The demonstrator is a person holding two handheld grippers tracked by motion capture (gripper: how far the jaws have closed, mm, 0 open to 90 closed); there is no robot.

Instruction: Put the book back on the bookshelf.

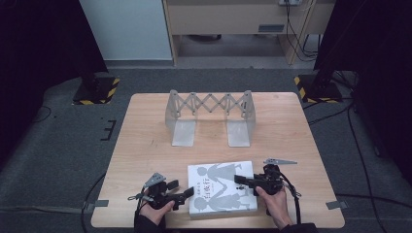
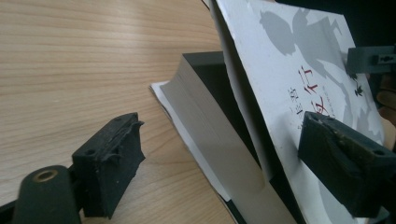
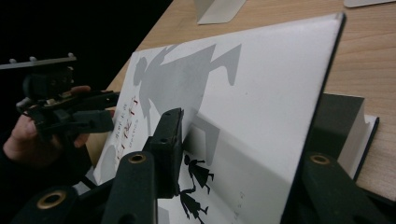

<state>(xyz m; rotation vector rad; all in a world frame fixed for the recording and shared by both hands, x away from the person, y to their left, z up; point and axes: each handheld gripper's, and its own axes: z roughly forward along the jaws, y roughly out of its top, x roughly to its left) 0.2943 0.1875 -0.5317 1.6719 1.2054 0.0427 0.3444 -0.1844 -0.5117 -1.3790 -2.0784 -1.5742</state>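
Note:
A book point(image 1: 221, 187) with a white cover and grey silhouette figures lies near the table's front edge. Its front cover point(image 3: 261, 79) stands lifted off the page block point(image 2: 205, 126). My right gripper point(image 1: 241, 182) reaches in from the book's right side. In the right gripper view the cover's free edge passes between the jaws of that gripper point(image 3: 243, 154), one over the cover's face and one behind it, with a gap left. My left gripper point(image 1: 182, 191) sits at the book's left edge. There its jaws point(image 2: 219, 140) stand wide apart, one by the table, one over the cover.
A grey metal scissor-type book stand point(image 1: 209, 114) with two flat feet stands at the back middle of the wooden table point(image 1: 145, 141). Bare wood lies between the stand and the book. A dark carpeted floor surrounds the table.

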